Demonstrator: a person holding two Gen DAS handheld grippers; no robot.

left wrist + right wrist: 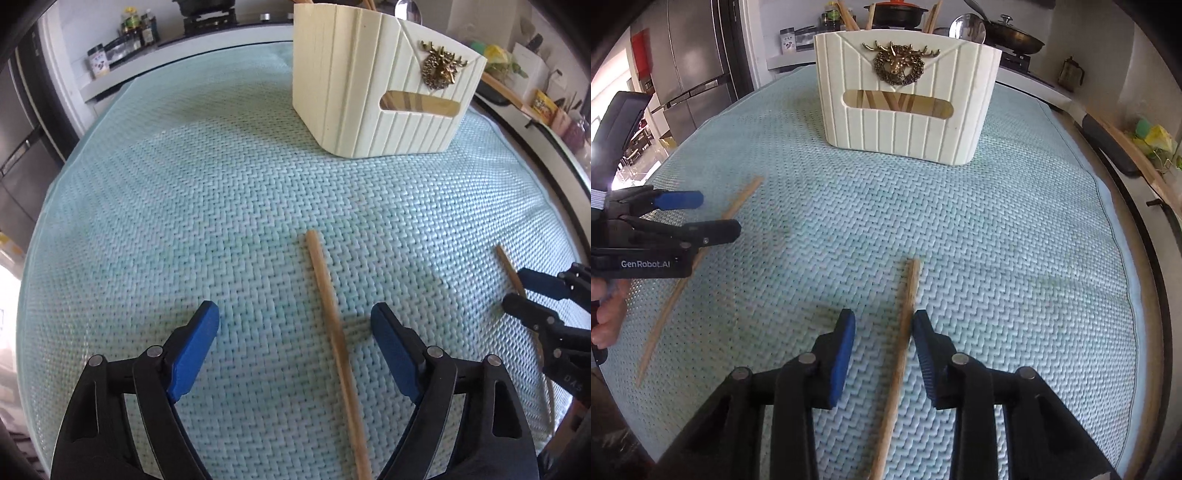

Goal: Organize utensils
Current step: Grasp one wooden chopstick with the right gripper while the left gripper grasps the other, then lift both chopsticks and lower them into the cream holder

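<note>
Woven pale-blue matting (184,184) covers the whole worktop, and two wooden chopsticks lie on it, well apart. Furthest left, the left gripper (295,332) hangs over the mat with its blue-padded jaws spread wide, straddling the left chopstick (332,332) without touching it; the right wrist view alone shows this tool from the side, with the person's hand (605,317) on its grip. Further right, the right gripper (882,343) has its jaws at a narrower gap around the right chopstick (905,332), the right pad just beside the stick, contact unclear. Behind both stands the cream ribbed utensil holder (905,122) with a brass deer emblem (897,62); only the right wrist view faces it squarely, showing sticks through its slot.
</note>
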